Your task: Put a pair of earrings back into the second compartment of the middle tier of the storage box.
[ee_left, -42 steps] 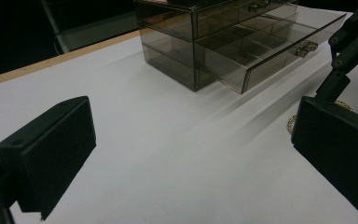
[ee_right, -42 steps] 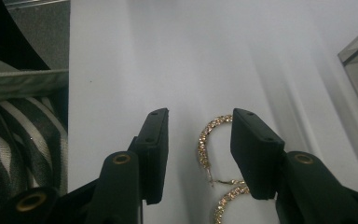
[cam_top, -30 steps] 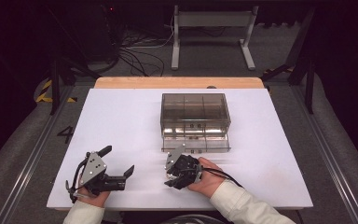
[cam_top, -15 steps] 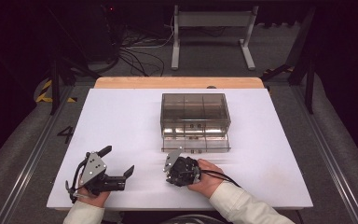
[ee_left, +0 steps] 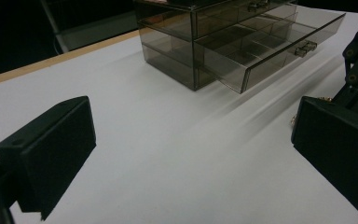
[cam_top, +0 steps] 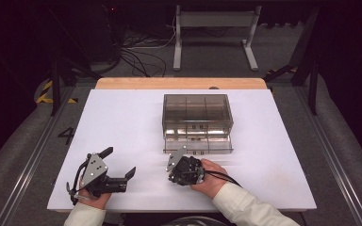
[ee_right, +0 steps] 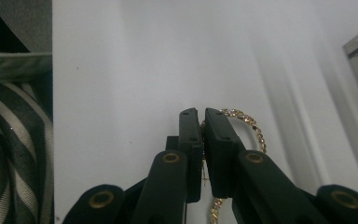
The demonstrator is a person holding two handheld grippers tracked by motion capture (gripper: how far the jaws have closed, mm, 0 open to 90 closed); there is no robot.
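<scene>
The right gripper (ee_right: 202, 116) is pinching a gold bracelet (ee_right: 244, 122), its fingers (ee_right: 189, 135) having just been closing onto it, and now they are clenched with the thin chain caught between them. The main risk, as I judge it, is that the grip is sitting on only a short stretch of a limp, beaded band: on lifting, the loose part may be dragging across the table (cam_top: 122, 122), swinging, or sliding out through the narrow seam between the pads. A second risk is at the organizer: the bracelet's hanging loop could be snagging on the front wall of the open drawer (cam_top: 198, 145), or draping over a divider and ending up across two compartments.

The left gripper (cam_top: 121, 170) is resting on the table at about 7 o'clock in the high view, fingers (ee_left: 51, 149) released and spread wide with nothing between them. It is lying well apart from the drawer, so it is not steadying the smoky clear drawer box (cam_top: 196, 113), which might be shifting if bumped.

The bracelet itself is a slim ring of small gold, sparkling beads or stones, curving out at 1 o'clock from the fingertips in the right gripper view and reappearing below them. It is lying on the white table near the drawer's front, at roughly 6 o'clock of the box in the high view, under the right gripper (cam_top: 181, 165).
</scene>
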